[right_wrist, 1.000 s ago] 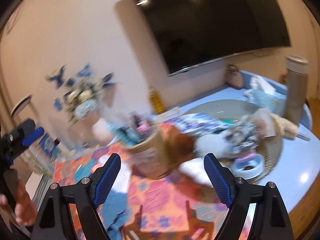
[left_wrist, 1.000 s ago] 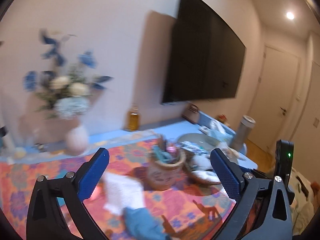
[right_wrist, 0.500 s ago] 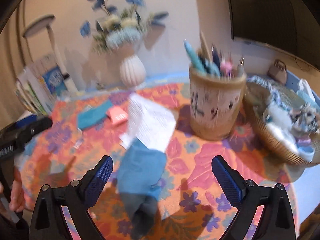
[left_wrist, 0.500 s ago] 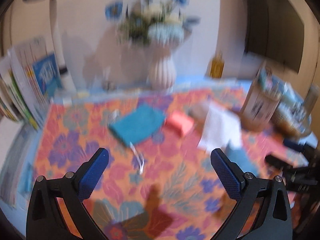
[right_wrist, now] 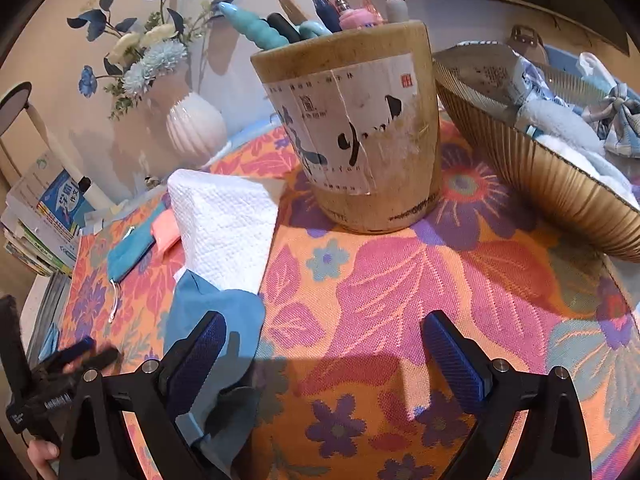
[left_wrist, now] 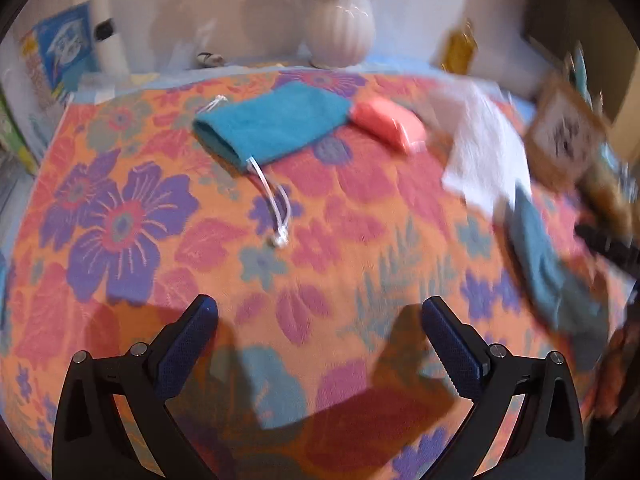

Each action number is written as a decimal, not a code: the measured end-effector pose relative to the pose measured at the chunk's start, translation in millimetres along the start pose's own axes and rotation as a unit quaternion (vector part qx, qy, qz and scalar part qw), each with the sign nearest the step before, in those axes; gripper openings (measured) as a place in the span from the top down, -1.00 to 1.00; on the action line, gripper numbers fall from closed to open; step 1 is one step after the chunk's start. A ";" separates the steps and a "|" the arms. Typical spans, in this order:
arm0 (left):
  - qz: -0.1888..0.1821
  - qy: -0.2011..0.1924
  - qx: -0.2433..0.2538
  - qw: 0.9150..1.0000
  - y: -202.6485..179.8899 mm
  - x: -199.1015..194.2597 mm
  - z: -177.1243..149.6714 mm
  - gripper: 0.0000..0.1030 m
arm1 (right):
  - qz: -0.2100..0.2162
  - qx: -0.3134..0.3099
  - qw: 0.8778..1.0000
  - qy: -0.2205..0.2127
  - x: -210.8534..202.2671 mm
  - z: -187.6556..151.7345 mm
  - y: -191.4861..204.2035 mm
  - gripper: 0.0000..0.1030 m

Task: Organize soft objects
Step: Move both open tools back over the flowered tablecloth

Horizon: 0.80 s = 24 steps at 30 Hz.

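Surface: an orange woven tablecloth with purple and pink flowers (left_wrist: 132, 220) covers the table, with a pale wall behind it.
Background: a white ribbed vase (right_wrist: 196, 128) holding blue and cream flowers stands at the far edge; a stack of books (right_wrist: 44, 224) leans at the left.
Teal pouch: a flat teal fabric drawstring pouch (left_wrist: 272, 124) lies toward the far side of the cloth, its white cord trailing toward the camera.
Coral item: a small coral-pink soft rectangle (left_wrist: 388, 122) lies just beside the pouch's right end; the two seem to touch.
White sheet: a white embossed paper towel (right_wrist: 228, 224) lies near the pot, its near edge overlapping the blue cloth.
Blue cloth: a crumpled dusty-blue soft cloth (right_wrist: 208, 312) lies partly behind the right tool's left finger, apart from the pads.
Pot: a round wooden pen pot with a paper label (right_wrist: 352, 120) stands upright, full of pens.
Basket: a gold ribbed basket (right_wrist: 540, 168) at the right holds fluffy white and checked fabric things.
Left gripper (left_wrist: 320, 338): jaws spread wide, nothing between them — it hangs over bare tablecloth.
Right gripper (right_wrist: 324, 352): jaws at full spread, gripping nothing — only tablecloth lies between them.
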State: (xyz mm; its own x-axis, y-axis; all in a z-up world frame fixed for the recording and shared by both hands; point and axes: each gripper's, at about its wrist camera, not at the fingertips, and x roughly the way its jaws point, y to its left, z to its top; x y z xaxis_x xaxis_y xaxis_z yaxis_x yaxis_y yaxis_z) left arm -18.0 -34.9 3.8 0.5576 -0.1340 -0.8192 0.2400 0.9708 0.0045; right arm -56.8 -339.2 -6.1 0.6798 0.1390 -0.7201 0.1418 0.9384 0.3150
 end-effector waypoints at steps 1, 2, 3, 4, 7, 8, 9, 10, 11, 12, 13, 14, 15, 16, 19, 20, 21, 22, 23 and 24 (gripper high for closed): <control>0.015 -0.011 0.011 1.000 -3.9 -6.0 -4.2 -0.98 | 0.000 -0.003 1.000 0.001 -0.1 -0.8 0.8 -0.93; 0.035 -0.031 0.022 0.999 -8.5 -15.8 -9.9 -0.98 | 0.001 -0.004 1.000 0.001 -0.6 -1.4 1.0 -0.93; 0.055 -0.058 0.032 0.996 -12.3 -27.6 -15.9 -0.98 | 0.002 -0.003 1.000 0.000 -1.2 -1.9 1.4 -0.93; 0.070 -0.084 0.039 0.993 -14.6 -38.1 -20.5 -0.98 | 0.004 -0.001 1.000 -0.001 -1.2 -1.5 0.6 -0.93; 0.119 -0.146 0.047 0.981 -14.4 -62.1 -28.7 -0.98 | 0.001 -0.001 1.000 0.001 1.2 -0.8 1.7 -0.93; 0.123 -0.151 0.048 0.980 -12.1 -64.6 -29.0 -0.98 | -0.002 -0.003 1.000 0.002 0.7 -1.2 2.2 -0.94; 0.119 -0.144 0.046 0.981 -9.1 -63.8 -28.9 -0.98 | -0.004 -0.005 1.000 0.003 1.3 -1.3 3.3 -0.94; 0.113 -0.128 0.043 0.984 -5.9 -60.4 -28.6 -0.98 | -0.006 -0.005 1.000 0.003 1.7 -1.5 4.4 -0.94; 0.098 -0.092 0.036 0.990 -1.0 -52.6 -28.3 -0.98 | -0.006 -0.005 1.000 0.003 1.6 -1.6 4.3 -0.94; 0.077 -0.064 0.024 0.995 5.3 -45.3 -28.0 -0.98 | -0.005 -0.003 1.000 0.002 1.6 -1.7 4.3 -0.94; 0.061 -0.053 0.011 0.997 10.1 -40.7 -28.4 -0.98 | -0.003 -0.002 1.000 0.001 1.4 -1.8 3.8 -0.94; 0.038 -0.046 -0.010 0.998 17.1 -39.6 -32.3 -0.98 | 0.000 0.001 1.000 0.000 1.0 -1.9 3.1 -0.94; 0.027 -0.042 -0.024 0.998 21.3 -38.3 -34.5 -0.98 | 0.002 0.003 1.000 -0.001 0.5 -2.0 2.5 -0.94; 0.022 -0.038 -0.039 0.998 25.3 -38.0 -38.7 -0.98 | 0.004 0.005 1.000 -0.002 0.1 -2.2 1.3 -0.94; 0.019 -0.046 -0.066 0.997 33.8 -40.9 -43.5 -0.98 | 0.006 0.008 1.000 -0.003 -0.5 -2.4 0.2 -0.94; 0.013 -0.054 -0.073 0.996 35.5 -43.6 -41.8 -0.98 | 0.005 0.007 1.000 -0.003 -0.5 -2.7 0.4 -0.94; 0.006 -0.059 -0.076 0.995 35.2 -45.0 -39.6 -0.98 | 0.003 0.005 1.000 -0.002 -0.3 -2.7 1.0 -0.94; -0.004 -0.067 -0.081 0.994 34.5 -47.6 -36.0 -0.98 | 0.001 0.003 1.000 -0.001 0.1 -2.6 1.8 -0.94; -0.013 -0.075 -0.083 0.994 32.7 -49.6 -32.1 -0.98 | 0.000 0.002 1.000 0.000 0.6 -2.3 2.4 -0.94; -0.021 -0.083 -0.084 0.993 30.3 -50.3 -27.6 -0.98 | 0.001 0.001 1.000 0.000 0.6 -2.3 2.6 -0.95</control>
State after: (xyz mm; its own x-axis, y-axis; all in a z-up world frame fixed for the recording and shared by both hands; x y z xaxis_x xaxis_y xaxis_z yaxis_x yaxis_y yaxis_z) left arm -60.7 6.8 29.3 0.6773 -0.1919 -0.7102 0.1372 0.9814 -0.1343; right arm -57.7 -336.0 -7.1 0.6805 0.1414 -0.7190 0.1411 0.9375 0.3180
